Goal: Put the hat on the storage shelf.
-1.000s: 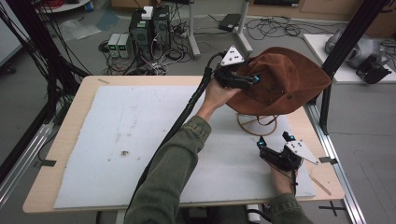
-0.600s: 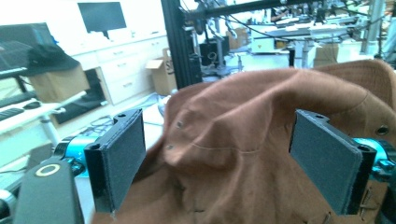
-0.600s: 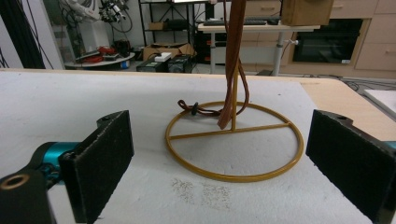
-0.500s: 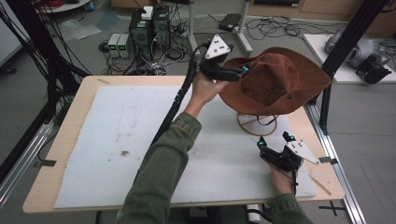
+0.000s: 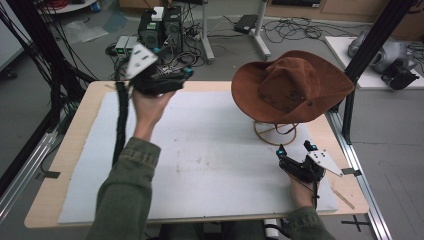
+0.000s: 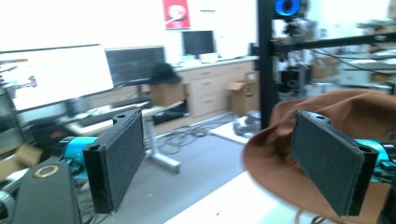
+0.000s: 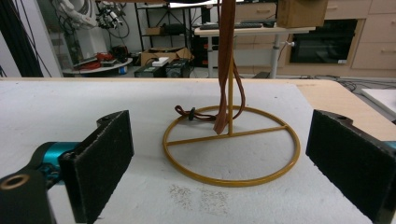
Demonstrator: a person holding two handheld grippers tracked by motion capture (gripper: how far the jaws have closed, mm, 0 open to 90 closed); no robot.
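Though both claws gape empty: white mat on wooden table, cables strewn behind.

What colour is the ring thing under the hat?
The stand's ring base is yellow-gold metal, clearest in the right gripper view. It sits under the brown hat.

The white mat lies bare across the left and middle of the surface, open for passage. At the right, the brown hat on its yellow wire stand blocks the way, chin cord trailing inside the base ring.
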